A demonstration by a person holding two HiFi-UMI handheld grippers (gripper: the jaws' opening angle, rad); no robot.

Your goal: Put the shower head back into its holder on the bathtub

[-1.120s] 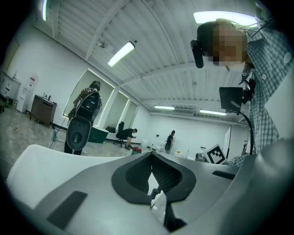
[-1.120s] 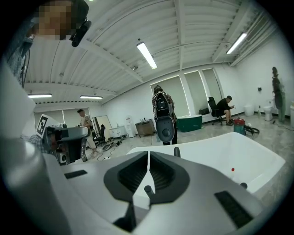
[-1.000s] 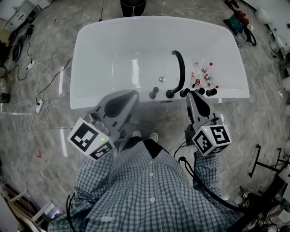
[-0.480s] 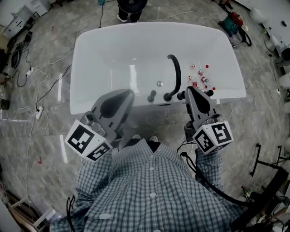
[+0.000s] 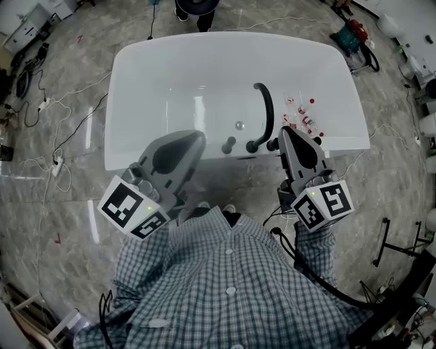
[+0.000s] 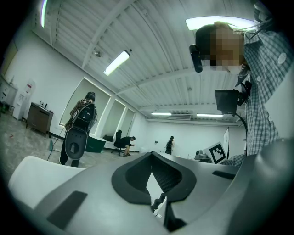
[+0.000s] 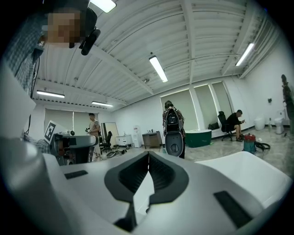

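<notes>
A white bathtub (image 5: 136, 68) lies crosswise before me. On its near rim stands a row of black fittings (image 5: 229, 144), and a black curved spout (image 5: 267, 109) arches over the basin. I cannot pick out the shower head or its holder among them. My left gripper (image 5: 197, 138) is shut and empty, its tip over the near rim left of the fittings. My right gripper (image 5: 286, 131) is also shut and empty, its tip over the right end of the row. In the left gripper view the jaws (image 6: 150, 153) meet, as they do in the right gripper view (image 7: 148, 153).
Small red and white bottles (image 5: 303, 116) lie in the tub's right end, near a drain (image 5: 239, 125). A person (image 5: 197, 10) stands beyond the far rim. Cables (image 5: 65, 136) trail on the marble floor at left, tools (image 5: 357, 34) lie at the far right.
The head view has shifted slightly, so the tub sits a little higher in the picture. The right gripper's tip has crept onto the fittings. Both grippers stay shut.
</notes>
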